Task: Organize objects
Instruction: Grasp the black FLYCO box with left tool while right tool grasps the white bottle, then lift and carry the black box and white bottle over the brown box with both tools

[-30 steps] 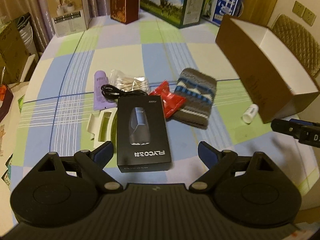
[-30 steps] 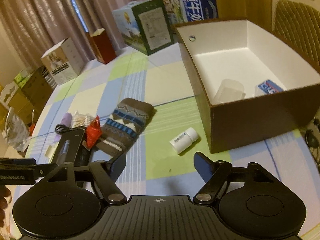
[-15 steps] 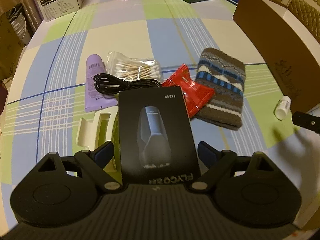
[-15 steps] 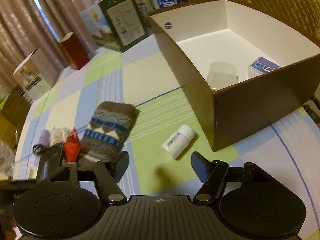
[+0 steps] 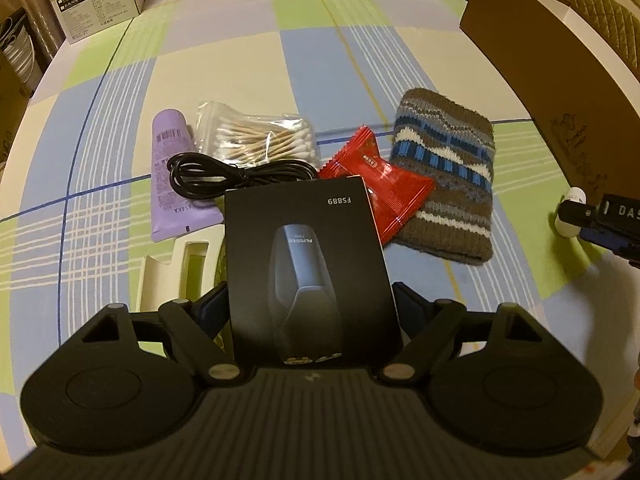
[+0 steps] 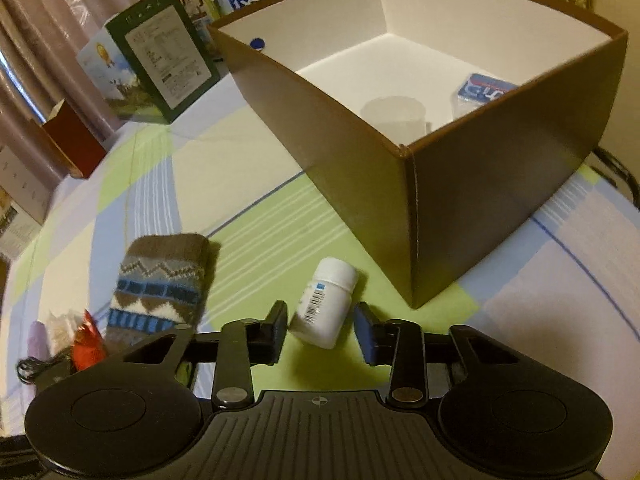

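A: L view, left to right. What's hidden or cut off?

B: Cream tray (image 5: 176,276) at 8 o'clock is partly under the black box (image 5: 308,264). Purple tube (image 5: 176,176) has the cable (image 5: 224,172) lying across it. Swab bag (image 5: 260,136) at 11, one corner under the cable. Red packet (image 5: 380,184) is tucked under the black box at one end and lies on the sock (image 5: 444,176). Brown box (image 5: 560,80) at 2 is cut by the frame edge. White bottle (image 5: 570,212) at 3 is mostly behind the R gripper (image 5: 604,220).

A: L gripper (image 5: 312,304)?

B: Jaws are closing with the black box between them. Fingers sit just beside its long edges; can't tell if the pads touch yet.

A: R view?

B: R gripper (image 6: 322,330) jaws are closing, bottle (image 6: 326,306) lying between them, a gap on each side, so no grip yet. It's just beside the brown box (image 6: 360,152) corner. Inside that, a clear cup (image 6: 394,114) and a blue-white pack (image 6: 484,88), both half hidden by the wall. Tube, swabs, packet and cable at 8 are blurred.

A: Counts?

B: One of each. Cartons at the table's far edge, 10 to 12: four or so, all cropped.
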A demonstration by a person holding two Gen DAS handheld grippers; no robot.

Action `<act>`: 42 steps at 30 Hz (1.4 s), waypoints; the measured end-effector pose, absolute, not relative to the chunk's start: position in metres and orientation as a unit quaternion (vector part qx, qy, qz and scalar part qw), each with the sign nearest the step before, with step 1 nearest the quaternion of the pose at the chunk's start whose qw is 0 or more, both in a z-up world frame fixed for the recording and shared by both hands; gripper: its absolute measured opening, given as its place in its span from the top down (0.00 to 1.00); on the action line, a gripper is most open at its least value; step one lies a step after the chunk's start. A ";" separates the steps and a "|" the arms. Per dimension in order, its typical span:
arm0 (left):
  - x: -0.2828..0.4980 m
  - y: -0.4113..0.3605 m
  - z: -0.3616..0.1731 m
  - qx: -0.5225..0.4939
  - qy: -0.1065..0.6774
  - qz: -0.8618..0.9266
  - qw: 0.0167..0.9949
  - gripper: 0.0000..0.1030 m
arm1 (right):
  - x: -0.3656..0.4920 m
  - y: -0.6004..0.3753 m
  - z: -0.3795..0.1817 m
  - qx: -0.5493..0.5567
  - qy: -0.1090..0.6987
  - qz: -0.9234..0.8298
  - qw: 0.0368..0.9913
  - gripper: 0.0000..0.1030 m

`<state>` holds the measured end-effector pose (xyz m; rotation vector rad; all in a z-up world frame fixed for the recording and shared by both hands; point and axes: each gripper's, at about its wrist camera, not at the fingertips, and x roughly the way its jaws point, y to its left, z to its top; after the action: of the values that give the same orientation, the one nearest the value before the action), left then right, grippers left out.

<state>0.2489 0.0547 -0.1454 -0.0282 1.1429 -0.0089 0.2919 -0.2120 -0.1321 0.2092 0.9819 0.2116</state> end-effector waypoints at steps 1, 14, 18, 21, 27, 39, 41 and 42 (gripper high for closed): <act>0.249 0.054 -0.146 -0.012 0.541 -0.004 0.841 0.21 | 0.292 -0.212 -0.132 0.090 0.472 0.110 0.870 0.77; 0.226 0.049 -0.144 -0.008 0.550 -0.002 0.835 0.22 | 0.256 -0.227 -0.125 -0.081 0.513 0.283 0.806 0.77; 0.204 0.045 -0.141 -0.003 0.558 -0.020 0.830 0.25 | 0.243 -0.245 -0.123 -0.118 0.521 0.307 0.788 0.77; 0.191 0.039 -0.139 0.002 0.564 -0.027 0.825 0.25 | 0.239 -0.254 -0.123 -0.124 0.520 0.304 0.789 0.77; 0.194 0.030 -0.143 0.001 0.561 -0.010 0.828 0.25 | 0.241 -0.252 -0.125 -0.124 0.502 0.309 0.798 0.70; 0.201 0.005 -0.147 0.014 0.554 0.020 0.832 0.26 | 0.235 -0.256 -0.126 -0.144 0.486 0.336 0.794 0.77; 0.197 -0.001 -0.145 0.013 0.552 0.020 0.833 0.26 | 0.237 -0.265 -0.122 -0.126 0.490 0.340 0.793 0.77; 0.196 -0.004 -0.143 0.013 0.551 0.021 0.834 0.26 | 0.237 -0.269 -0.118 -0.118 0.490 0.342 0.793 0.77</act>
<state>0.1955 -0.0036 -0.1427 0.0282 1.1676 0.0438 0.2373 -0.2689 -0.1182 -0.2541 1.0539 0.7361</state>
